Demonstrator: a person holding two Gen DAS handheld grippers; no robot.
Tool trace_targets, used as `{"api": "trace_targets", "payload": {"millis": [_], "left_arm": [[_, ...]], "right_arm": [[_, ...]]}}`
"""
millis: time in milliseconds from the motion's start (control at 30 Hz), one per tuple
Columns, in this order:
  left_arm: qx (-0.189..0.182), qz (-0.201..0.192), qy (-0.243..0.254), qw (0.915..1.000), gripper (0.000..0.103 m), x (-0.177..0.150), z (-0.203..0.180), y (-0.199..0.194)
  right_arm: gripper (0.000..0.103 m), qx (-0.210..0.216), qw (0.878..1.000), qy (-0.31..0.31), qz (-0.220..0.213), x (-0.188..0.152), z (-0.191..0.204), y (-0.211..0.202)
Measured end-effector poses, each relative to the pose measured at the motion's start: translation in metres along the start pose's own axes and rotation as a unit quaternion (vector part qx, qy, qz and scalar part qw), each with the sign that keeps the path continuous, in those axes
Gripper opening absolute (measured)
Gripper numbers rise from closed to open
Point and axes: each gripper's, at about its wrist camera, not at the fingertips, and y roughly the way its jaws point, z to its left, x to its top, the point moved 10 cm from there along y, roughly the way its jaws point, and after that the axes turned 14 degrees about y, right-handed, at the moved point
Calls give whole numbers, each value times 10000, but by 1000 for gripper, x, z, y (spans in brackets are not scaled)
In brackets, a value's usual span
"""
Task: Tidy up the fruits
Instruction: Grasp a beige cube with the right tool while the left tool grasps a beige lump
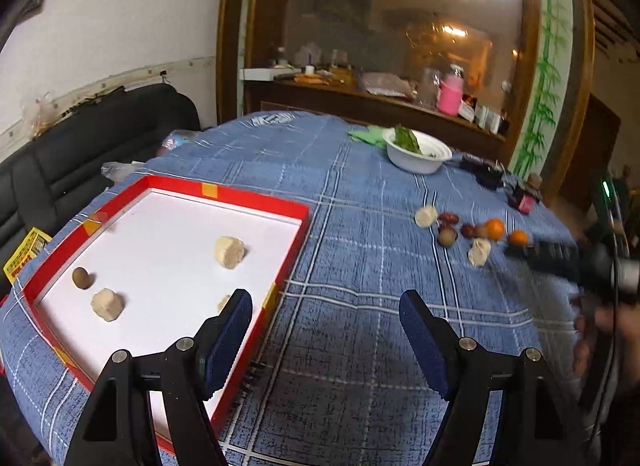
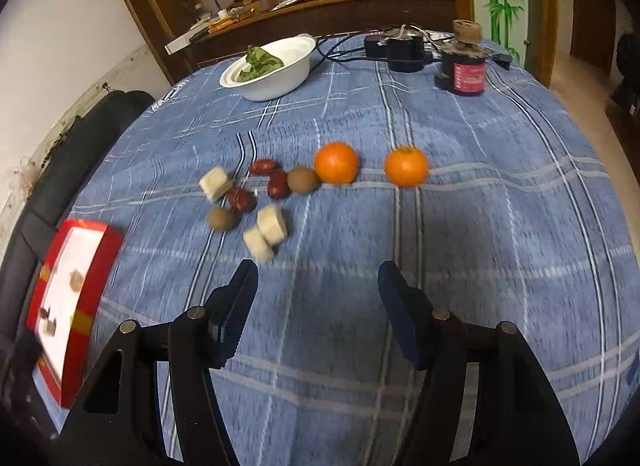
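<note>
A red tray with a white floor lies on the blue checked cloth at the left. It holds pale chunks, a small brown fruit and one more piece half hidden by a finger. My left gripper hovers open and empty over the tray's right edge. Loose on the cloth lie two oranges, red dates, brown fruits and pale chunks. My right gripper stands open and empty just short of the chunks, slightly to their right.
A white bowl with green leaves, black adapters with cables and a dark jar stand at the table's far side. A black sofa flanks the left edge. A cluttered sideboard runs behind.
</note>
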Motion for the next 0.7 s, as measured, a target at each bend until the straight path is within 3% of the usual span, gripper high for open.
{"api": "trace_targets", "payload": {"millis": [167,200,267,333,400,700], "left_arm": [[-11,132,-98,9999,74,-4,4,8],[-10,148,-116,9998,74,-4,6,11],[-18,155,-146,9998,74,-5,7,12],[-6,160,-130,9998,74,-5,5,14],[-55,199,-74,9998,74,-4,-1,18],[-730,351,951,9922,75,31,-102,60]], "right_arm": [[62,281,9991,42,307,12,32,25],[56,141,9990,-1,435,14,34,35],[33,72,9976,109,686,10,29,49],[29,362,9953,343,825,7,23,51],[17,626,9935,518,802,6,18,41],[17,909,9883,1043,640,3,-29,15]]}}
